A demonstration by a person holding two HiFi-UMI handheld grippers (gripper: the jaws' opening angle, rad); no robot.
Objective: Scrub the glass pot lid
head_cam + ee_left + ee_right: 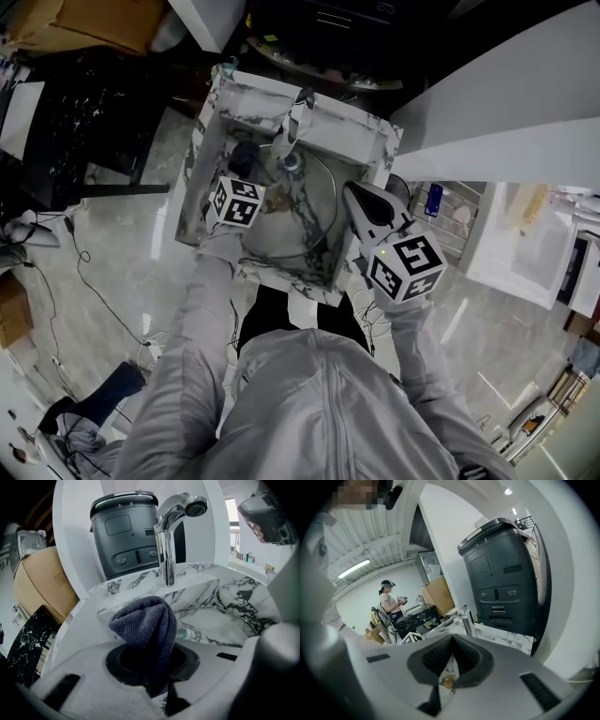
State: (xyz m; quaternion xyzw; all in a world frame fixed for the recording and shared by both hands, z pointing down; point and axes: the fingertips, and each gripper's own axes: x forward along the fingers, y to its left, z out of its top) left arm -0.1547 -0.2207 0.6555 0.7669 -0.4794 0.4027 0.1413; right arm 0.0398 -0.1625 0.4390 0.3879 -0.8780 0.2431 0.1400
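Observation:
The glass pot lid (333, 192) lies in the marble sink (375, 141); mostly its thin rim shows, also in the left gripper view (229, 614). My left gripper (246, 167) reaches over the sink's left side, shut on a dark blue-grey cloth (145, 625) that bunches up above the jaws (246, 155). The cloth hangs above the basin, apart from the lid. At the sink's right rim my right gripper (361, 199) is raised, shut with nothing in it; its own view (452, 656) looks away from the basin.
A chrome faucet (166, 541) stands at the back of the sink (289, 139), with a dark grey machine (126, 531) behind it. A cardboard box (42, 583) is at the left. A person (389, 599) stands far off in the room.

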